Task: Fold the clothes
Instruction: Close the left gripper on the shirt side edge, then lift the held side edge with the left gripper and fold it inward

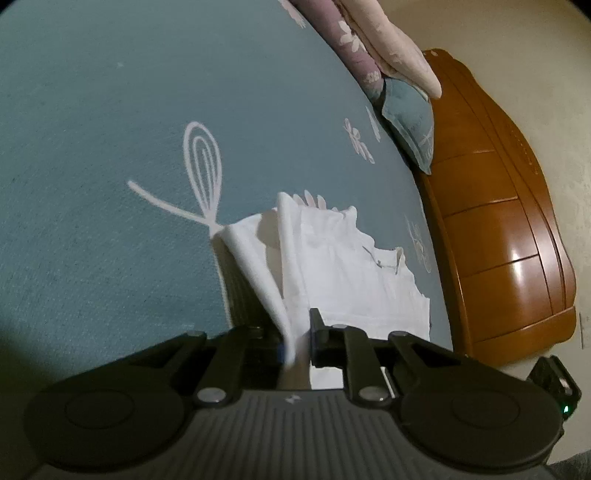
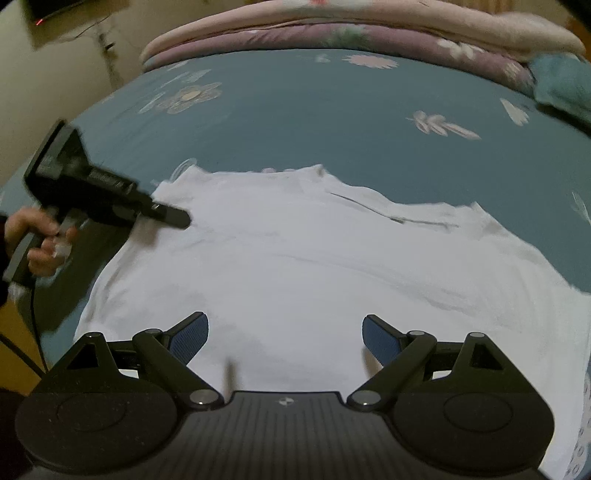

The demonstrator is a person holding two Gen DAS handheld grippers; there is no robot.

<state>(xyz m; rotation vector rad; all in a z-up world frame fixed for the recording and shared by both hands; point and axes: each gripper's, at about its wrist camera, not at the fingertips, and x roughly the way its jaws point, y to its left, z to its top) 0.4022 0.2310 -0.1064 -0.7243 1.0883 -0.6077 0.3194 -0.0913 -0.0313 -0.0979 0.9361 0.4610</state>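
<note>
Now left gripper point(image 1: 295, 332) pinching shirt point(image 1: 332, 266), right gripper point(image 2: 284, 336) spread

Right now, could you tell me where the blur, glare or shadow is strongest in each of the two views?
Left wrist view: a bright glare spot sits on the glossy brown wooden headboard, and the lower left corner falls into dark shadow. Right wrist view: the left hand-held gripper over the white cotton T-shirt is smeared by motion blur; fisheye distortion bows the teal flowered bedsheet.

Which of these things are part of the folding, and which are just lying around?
In the job:
white shirt
left gripper, shut on the shirt
right gripper, open above it

Just there:
bedsheet
quilts
pillow
headboard
</note>
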